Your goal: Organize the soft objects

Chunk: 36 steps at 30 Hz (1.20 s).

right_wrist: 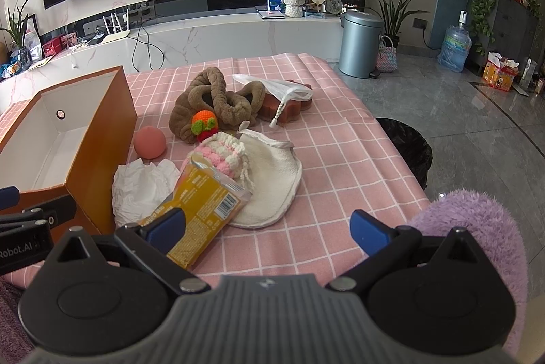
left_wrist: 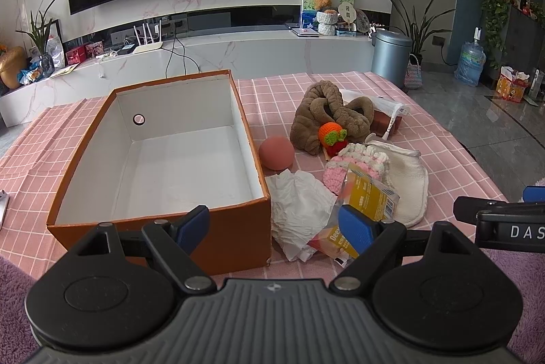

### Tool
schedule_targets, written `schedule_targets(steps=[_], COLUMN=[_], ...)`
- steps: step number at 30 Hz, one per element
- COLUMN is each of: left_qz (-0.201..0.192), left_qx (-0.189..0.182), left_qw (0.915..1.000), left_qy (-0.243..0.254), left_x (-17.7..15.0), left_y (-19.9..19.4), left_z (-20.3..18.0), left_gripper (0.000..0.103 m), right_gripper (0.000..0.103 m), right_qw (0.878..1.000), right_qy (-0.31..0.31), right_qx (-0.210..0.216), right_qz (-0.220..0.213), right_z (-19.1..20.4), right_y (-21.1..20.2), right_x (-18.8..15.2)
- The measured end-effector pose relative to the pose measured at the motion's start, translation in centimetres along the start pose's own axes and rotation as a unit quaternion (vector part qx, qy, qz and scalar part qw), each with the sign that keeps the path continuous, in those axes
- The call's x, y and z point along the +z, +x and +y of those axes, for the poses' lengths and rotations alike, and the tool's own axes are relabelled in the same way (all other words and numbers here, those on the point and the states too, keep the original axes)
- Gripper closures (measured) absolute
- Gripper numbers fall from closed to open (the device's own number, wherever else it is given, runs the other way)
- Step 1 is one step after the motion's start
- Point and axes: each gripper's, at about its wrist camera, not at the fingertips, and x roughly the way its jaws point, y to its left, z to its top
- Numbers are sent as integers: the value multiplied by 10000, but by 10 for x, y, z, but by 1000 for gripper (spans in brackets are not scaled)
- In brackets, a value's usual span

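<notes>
Left gripper (left_wrist: 274,227) and right gripper (right_wrist: 267,229) both spread wide, empty; yellow packet (right_wrist: 201,205) touching right's left finger, tissue (left_wrist: 299,207) and orange box (left_wrist: 163,142) just ahead of left.

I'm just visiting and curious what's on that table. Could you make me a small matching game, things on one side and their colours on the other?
Things:
1. box
2. ball
3. scarf
4. mitt

Colours:
A. brown
B. cream white
C. orange outside, white inside
D. dusty pink

Pairs: 1-C, 2-D, 3-A, 4-B
</notes>
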Motion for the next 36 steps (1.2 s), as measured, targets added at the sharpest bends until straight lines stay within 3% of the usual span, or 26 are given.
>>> schedule_targets(steps=[18,27,30,36], left_qz=[-3,106,111,323], left_qx=[3,-121,-285,-1070], left_qw=[10000,9999,9995,9932], left_qy=[9,-11,104,318], left_x=[-1,-4,-2,7], left_y=[1,5,6,13], left_z=[-1,-1,-3,-12], left_gripper=[3,15,20,25], right_gripper=[2,2,2,6], right_qw=[10000,9998,9995,9994], right_qy=[36,76,143,84], right_qx=[16,122,234,273], right_qz=[36,104,157,189], right_z=[2,-1,-4,-10], right_y=[2,4,5,11], right_x=[-4,-3,-2,3])
